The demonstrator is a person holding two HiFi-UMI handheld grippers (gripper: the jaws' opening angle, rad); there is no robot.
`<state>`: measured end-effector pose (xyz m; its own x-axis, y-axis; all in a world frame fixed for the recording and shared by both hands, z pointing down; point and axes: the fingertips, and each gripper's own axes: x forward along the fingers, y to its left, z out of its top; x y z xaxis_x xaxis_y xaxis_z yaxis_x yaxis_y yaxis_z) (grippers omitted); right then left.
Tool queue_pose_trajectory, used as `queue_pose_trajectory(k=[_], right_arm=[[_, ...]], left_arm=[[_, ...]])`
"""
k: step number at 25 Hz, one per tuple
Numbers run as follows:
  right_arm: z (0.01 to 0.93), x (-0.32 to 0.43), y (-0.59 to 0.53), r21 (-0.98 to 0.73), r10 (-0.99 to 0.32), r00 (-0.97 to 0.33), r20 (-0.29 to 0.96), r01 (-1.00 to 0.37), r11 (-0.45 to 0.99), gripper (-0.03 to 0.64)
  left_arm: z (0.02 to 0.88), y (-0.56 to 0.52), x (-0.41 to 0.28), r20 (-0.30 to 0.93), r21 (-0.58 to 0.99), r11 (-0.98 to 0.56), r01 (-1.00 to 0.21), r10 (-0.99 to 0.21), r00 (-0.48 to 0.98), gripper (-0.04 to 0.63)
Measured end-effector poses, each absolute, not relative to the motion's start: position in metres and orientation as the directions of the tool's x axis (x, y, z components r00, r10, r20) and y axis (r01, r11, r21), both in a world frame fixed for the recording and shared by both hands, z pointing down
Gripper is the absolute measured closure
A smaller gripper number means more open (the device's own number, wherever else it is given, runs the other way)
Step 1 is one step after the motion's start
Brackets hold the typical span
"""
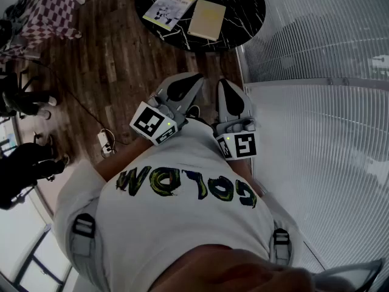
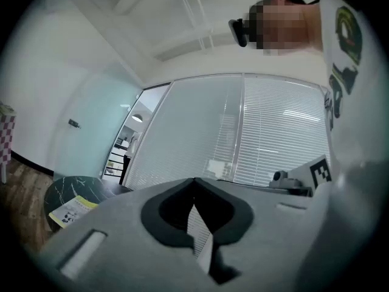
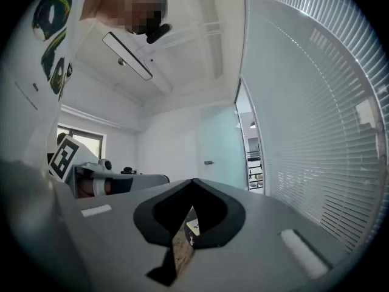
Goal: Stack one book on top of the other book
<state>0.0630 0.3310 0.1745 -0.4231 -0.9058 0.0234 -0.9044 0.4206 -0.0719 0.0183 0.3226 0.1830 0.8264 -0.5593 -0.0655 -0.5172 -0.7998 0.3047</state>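
Two books lie side by side on a round black marble table (image 1: 243,5) at the top of the head view: a white-and-yellow book (image 1: 169,8) on the left and a plain cream book (image 1: 206,19) on the right. Both grippers are held close to the person's chest, well short of the table. My left gripper (image 1: 193,81) is shut with nothing in it, and so is my right gripper (image 1: 223,85). In the left gripper view the jaws (image 2: 194,180) meet, and the table (image 2: 61,190) with the white-and-yellow book (image 2: 73,208) shows far left. The right gripper (image 3: 193,181) has its jaws together.
A glass wall with white blinds (image 1: 322,102) runs along the right. Dark wooden floor (image 1: 109,59) lies between the person and the table. A checked seat (image 1: 51,8) stands at the upper left, and a white power strip (image 1: 104,142) lies on the floor.
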Motion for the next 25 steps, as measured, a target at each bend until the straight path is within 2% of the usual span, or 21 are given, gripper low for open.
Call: queue_pose_trajectory(k=[25], right_arm=[[0.176,0.119,0.34,-0.108,-0.895,-0.447,0.011,-0.89,0.443,0.615]], left_arm=[[0.189,0.33,0.061,-0.023,0.302,-0.747,-0.593,-0.627,0.778,0.594]])
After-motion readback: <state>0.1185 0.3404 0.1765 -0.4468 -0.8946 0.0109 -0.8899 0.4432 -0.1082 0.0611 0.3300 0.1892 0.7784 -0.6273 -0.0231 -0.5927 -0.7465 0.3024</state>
